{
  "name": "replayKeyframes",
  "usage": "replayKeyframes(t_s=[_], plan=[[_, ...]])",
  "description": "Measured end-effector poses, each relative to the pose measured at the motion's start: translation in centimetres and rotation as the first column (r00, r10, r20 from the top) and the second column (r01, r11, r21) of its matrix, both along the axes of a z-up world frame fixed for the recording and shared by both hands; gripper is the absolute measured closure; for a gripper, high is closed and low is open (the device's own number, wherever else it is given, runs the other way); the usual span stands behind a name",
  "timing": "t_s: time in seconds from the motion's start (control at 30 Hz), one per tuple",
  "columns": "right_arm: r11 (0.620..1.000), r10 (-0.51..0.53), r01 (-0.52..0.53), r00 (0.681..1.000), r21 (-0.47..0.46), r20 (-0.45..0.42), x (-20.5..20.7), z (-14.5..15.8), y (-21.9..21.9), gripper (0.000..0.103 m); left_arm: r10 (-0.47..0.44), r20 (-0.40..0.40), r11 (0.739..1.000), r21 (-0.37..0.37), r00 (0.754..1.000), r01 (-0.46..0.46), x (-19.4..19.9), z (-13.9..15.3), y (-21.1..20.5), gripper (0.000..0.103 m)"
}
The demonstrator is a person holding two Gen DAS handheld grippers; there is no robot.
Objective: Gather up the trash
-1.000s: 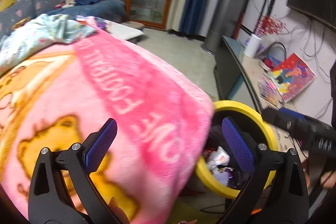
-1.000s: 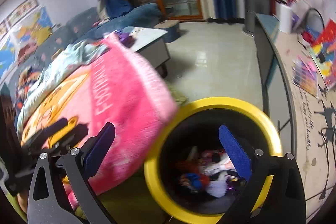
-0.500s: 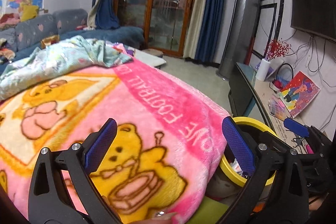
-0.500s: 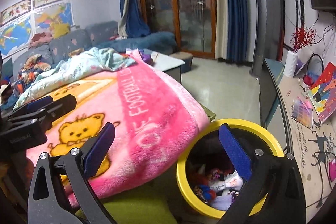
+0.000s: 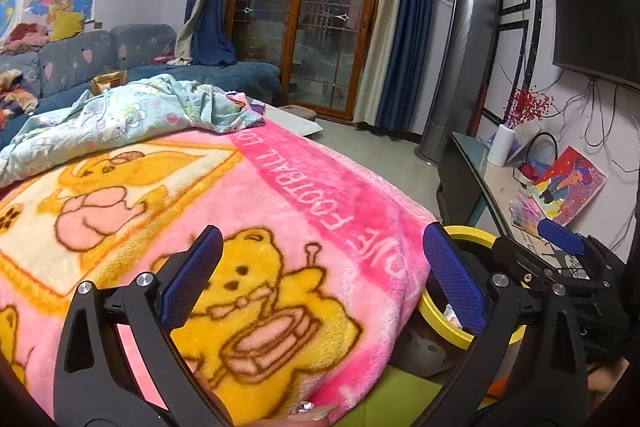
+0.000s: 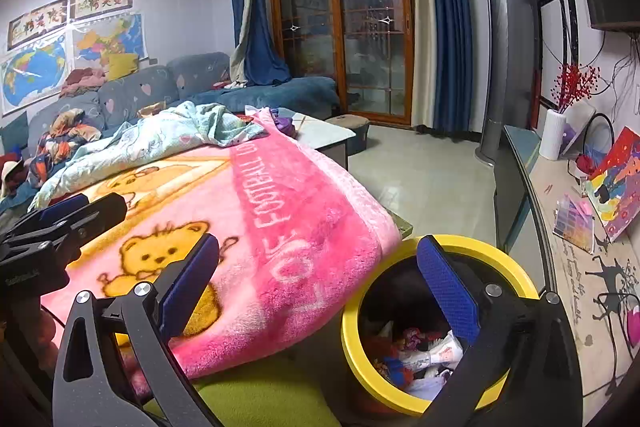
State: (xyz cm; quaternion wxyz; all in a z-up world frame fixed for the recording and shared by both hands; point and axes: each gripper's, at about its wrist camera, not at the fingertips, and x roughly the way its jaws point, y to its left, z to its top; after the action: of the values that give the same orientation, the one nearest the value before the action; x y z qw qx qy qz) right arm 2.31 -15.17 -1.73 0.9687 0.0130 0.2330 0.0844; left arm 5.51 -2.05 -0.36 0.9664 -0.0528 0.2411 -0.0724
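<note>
Yellow-rimmed trash bin point(image 6: 500, 255) sits at five o'clock in the right wrist view, its wrappers point(image 6: 424, 351) partly hidden behind a blue pad, its near side cut off by the pink blanket point(image 5: 280, 227) in the left view. Right gripper point(image 6: 316, 279) hangs over the bin edge, left gripper point(image 5: 320, 275) above the blanket. Both are spread wide, holding nothing.

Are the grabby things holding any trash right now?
No. Both the left gripper and the right gripper are open, with nothing between their fingers.
</note>
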Motion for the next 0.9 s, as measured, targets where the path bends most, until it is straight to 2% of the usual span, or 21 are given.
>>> replayKeyframes(t_s=[0.9], plan=[[1.0,-0.008,0.008,1.0,0.007,-0.014,0.17,-0.41,-0.15,0.007,-0.011,0.0,1.0,0.006,1.0,0.011,-0.15,-0.22,-0.51,0.011]])
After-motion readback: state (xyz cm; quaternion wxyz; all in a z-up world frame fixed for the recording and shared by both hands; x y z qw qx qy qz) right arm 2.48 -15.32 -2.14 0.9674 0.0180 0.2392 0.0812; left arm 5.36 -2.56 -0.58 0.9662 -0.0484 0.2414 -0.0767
